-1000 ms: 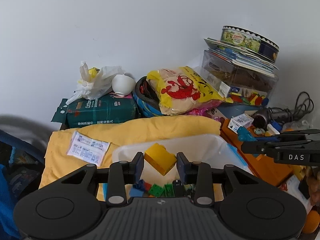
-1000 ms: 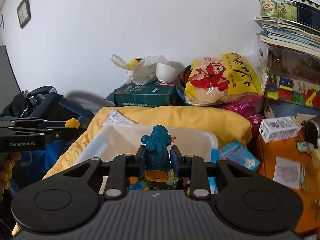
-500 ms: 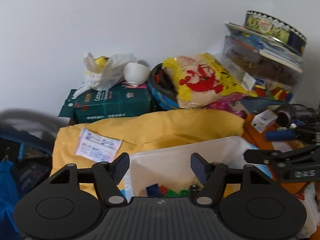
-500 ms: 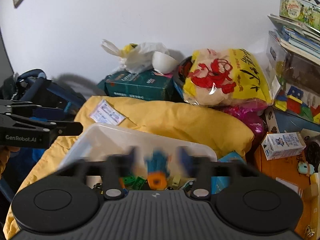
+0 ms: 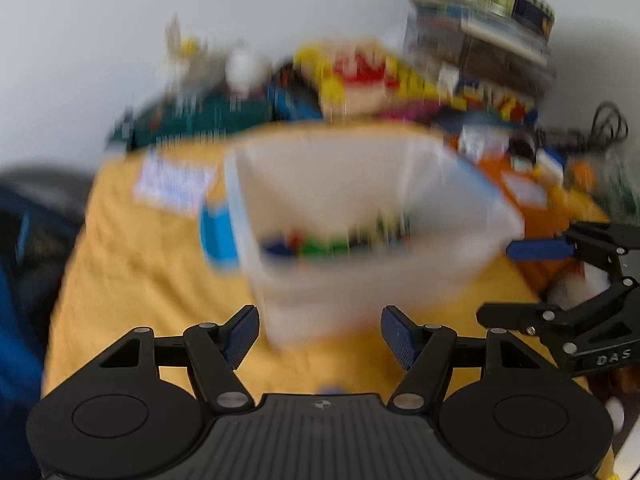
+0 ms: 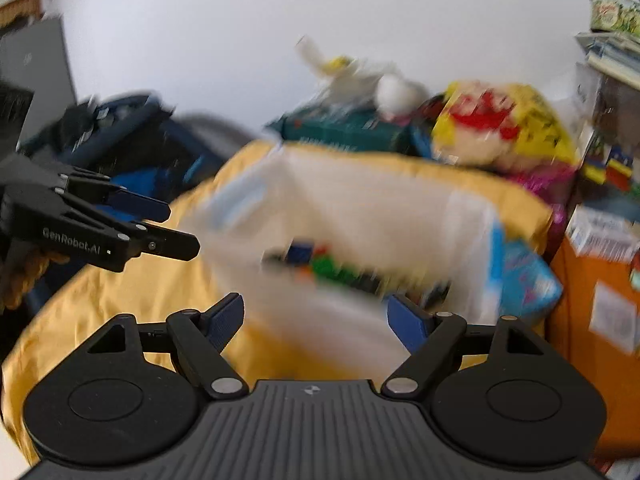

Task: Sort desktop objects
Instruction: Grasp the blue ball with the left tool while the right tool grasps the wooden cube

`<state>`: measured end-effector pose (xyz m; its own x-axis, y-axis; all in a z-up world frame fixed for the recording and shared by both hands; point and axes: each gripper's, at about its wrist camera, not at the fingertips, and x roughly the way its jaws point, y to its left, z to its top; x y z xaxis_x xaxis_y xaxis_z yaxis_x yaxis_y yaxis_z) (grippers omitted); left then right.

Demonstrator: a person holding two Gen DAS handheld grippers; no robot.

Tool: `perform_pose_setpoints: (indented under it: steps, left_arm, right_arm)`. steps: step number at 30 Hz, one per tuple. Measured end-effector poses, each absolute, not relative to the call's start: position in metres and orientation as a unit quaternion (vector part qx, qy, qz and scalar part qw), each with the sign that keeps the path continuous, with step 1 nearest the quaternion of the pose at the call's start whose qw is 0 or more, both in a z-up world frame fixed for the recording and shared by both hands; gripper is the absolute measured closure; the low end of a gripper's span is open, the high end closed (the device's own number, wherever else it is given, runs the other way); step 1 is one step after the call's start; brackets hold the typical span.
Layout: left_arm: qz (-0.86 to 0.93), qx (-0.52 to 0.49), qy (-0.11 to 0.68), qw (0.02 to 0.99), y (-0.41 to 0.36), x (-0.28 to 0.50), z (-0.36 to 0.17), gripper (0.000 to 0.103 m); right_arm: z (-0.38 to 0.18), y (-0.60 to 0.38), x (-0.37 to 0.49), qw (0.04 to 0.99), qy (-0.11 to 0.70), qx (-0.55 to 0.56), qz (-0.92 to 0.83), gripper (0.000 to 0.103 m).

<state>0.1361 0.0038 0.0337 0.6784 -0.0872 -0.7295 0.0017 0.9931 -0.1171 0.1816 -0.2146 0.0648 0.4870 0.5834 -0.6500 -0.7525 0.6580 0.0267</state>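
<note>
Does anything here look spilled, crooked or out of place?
Nothing looks spilled. The white bin sits upright on the yellow cloth with colourful toy blocks inside. The clutter behind is piled loosely, but both views are too blurred to judge more.

left gripper [image 5: 320,334]: black, blue pads | right gripper [image 6: 316,322]: black, blue pads

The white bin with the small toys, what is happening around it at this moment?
A person holds two tongs over the white bin, which sits on a yellow cloth amid desk clutter. The left tongs stand open and empty. The right tongs are opening, with nothing between them. Coloured blocks lie in the bin. The pictures are blurred, so finer detail cannot be told.
</note>
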Motion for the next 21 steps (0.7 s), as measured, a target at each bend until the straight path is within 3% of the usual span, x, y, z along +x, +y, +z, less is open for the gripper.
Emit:
perform_pose_setpoints:
  steps: [8,15,18,19,20,21]
  left_arm:
    - [-0.005,-0.031,0.462,0.886,-0.010,0.141,-0.052,0.033]
    - [-0.033,-0.008,0.464,0.885,-0.022,0.153,-0.069,0.039]
    - [-0.034,-0.002,0.457,0.889,-0.025,0.155,-0.069,0.049]
    - [-0.038,-0.003,0.454,0.890,-0.024,0.155,-0.069,0.058]
    - [-0.037,-0.001,0.451,0.892,-0.024,0.154,-0.068,0.061]
    - [-0.038,-0.002,0.450,0.892,-0.023,0.153,-0.067,0.061]
  right_arm:
    - [-0.012,-0.195,0.184,0.824,0.380,-0.172,0.384,0.028]
    - [-0.030,-0.173,0.197,0.810,0.380,-0.199,0.399,0.041]
    - [-0.039,-0.167,0.197,0.804,0.386,-0.209,0.401,0.044]
    - [-0.041,-0.164,0.199,0.802,0.391,-0.208,0.400,0.049]
    - [-0.044,-0.165,0.198,0.799,0.396,-0.206,0.403,0.065]
    - [-0.046,-0.164,0.199,0.793,0.404,-0.204,0.407,0.065]
